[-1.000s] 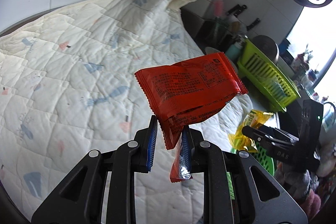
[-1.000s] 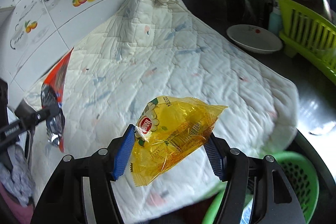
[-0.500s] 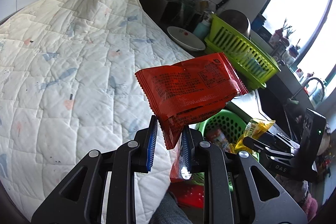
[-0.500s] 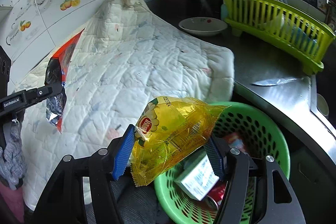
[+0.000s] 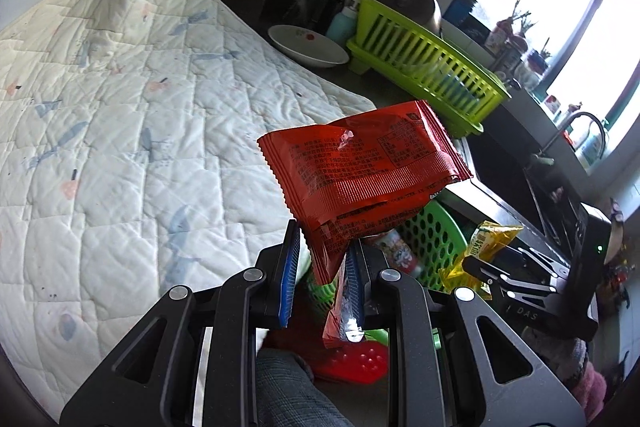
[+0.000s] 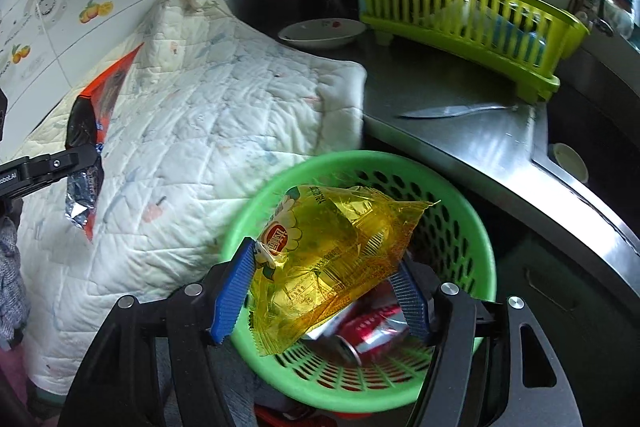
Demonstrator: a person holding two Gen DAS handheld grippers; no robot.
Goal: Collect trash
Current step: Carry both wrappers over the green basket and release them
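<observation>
Two wrappers are in hand: the yellow wrapper [image 6: 336,259] sits between the right gripper [image 6: 320,291] pads, directly above the green basket [image 6: 472,235], its long axis slanting up and rightward across the jaws, which are opening. The red wrapper [image 5: 360,175] is pinched by a lower corner in the clenched left gripper [image 5: 320,263], held over the quilt [image 5: 120,107] edge, with the basket beyond and to its right. By my reading, the right hand is nearer the drop.

Crinkled yellow wrapper [image 6: 336,259] above the green basket [image 6: 472,239]; red wrapper [image 5: 360,179] aloft, tilted.
</observation>
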